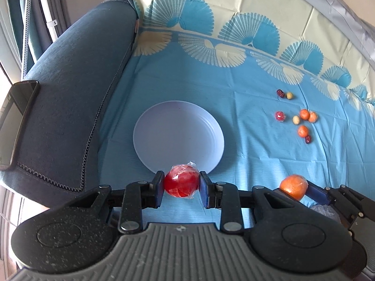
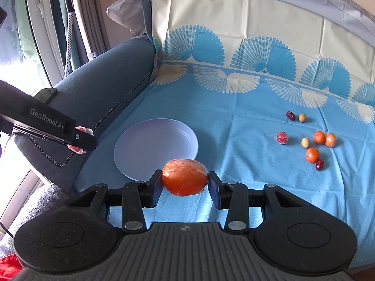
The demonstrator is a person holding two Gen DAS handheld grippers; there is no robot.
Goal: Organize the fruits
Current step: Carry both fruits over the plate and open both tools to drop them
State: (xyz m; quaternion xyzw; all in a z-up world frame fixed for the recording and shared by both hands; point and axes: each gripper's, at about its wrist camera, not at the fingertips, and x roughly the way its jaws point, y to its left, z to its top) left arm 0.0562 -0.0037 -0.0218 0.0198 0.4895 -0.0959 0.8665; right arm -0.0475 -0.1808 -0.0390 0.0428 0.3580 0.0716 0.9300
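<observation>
My left gripper (image 1: pixel 181 186) is shut on a red fruit (image 1: pixel 180 183) wrapped in clear film, held just in front of the near rim of the white plate (image 1: pixel 178 135). My right gripper (image 2: pixel 185 182) is shut on a film-wrapped orange fruit (image 2: pixel 184 177), close to the plate's (image 2: pixel 155 145) near right rim. In the left wrist view that orange fruit (image 1: pixel 293 186) shows at lower right. In the right wrist view the left gripper's body (image 2: pixel 46 126) crosses at far left, with bits of the red fruit (image 2: pixel 82 130) peeking around it. The plate holds nothing.
Several small fruits lie loose on the blue cloth (image 1: pixel 246 154) at right: oranges (image 1: pixel 303 131), pale ones (image 1: pixel 296 119), dark red ones (image 1: pixel 280 93) and a wrapped red one (image 1: pixel 279 116). A blue sofa arm (image 1: pixel 70 107) with a phone (image 1: pixel 16 121) on it borders the left.
</observation>
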